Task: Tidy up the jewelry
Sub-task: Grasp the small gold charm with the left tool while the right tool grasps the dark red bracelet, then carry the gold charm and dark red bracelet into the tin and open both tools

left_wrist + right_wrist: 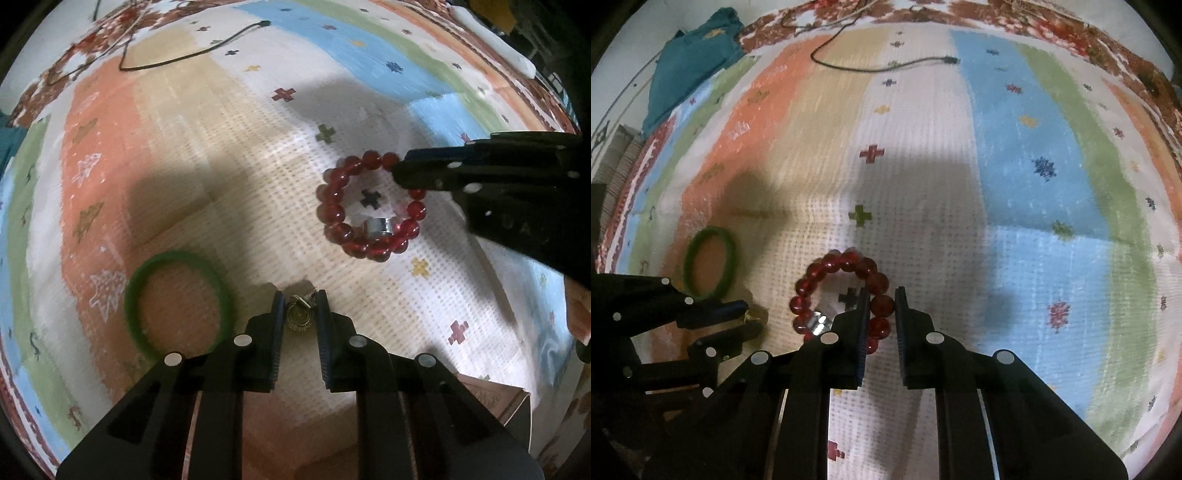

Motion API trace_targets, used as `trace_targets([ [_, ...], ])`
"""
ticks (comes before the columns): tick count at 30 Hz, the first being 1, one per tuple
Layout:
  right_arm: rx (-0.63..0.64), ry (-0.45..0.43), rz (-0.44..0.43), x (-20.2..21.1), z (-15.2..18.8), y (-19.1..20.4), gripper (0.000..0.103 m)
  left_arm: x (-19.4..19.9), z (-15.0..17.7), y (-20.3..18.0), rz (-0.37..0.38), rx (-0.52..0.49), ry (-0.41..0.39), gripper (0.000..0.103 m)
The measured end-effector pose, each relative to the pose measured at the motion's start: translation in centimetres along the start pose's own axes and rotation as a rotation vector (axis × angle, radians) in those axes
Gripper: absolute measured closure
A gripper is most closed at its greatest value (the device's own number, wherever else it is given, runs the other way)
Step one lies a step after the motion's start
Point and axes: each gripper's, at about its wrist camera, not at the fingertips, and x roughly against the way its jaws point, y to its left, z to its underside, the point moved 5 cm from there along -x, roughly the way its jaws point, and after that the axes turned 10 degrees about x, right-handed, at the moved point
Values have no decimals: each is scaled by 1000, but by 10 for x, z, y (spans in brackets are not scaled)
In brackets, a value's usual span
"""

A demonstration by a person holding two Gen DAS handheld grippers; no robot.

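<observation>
A red bead bracelet (369,206) with a silver ring (380,226) inside it lies on the striped cloth. My right gripper (882,295) is closed on its beads (882,306); it also shows in the left wrist view (400,171). My left gripper (300,298) is closed on a small gold earring (298,316); it appears in the right wrist view (748,317). A green bangle (177,302) lies flat to the left, also in the right wrist view (708,262).
A black cable (879,64) lies at the far side of the cloth. A teal cloth (690,62) sits at the far left. A cardboard box corner (498,402) is near the right front.
</observation>
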Motion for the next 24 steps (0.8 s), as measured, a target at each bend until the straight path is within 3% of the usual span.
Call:
trace_targets([
  [7,25,-51,16,25,-6,12,89,16,2,5,-53,66,-43,87],
  [20,93,-153,17,67,-3,47,89,68,18,30,-41,228,-146,87],
  [24,110,-176,11,81,1,57,89,84,28,23,-30,220,-175,87],
])
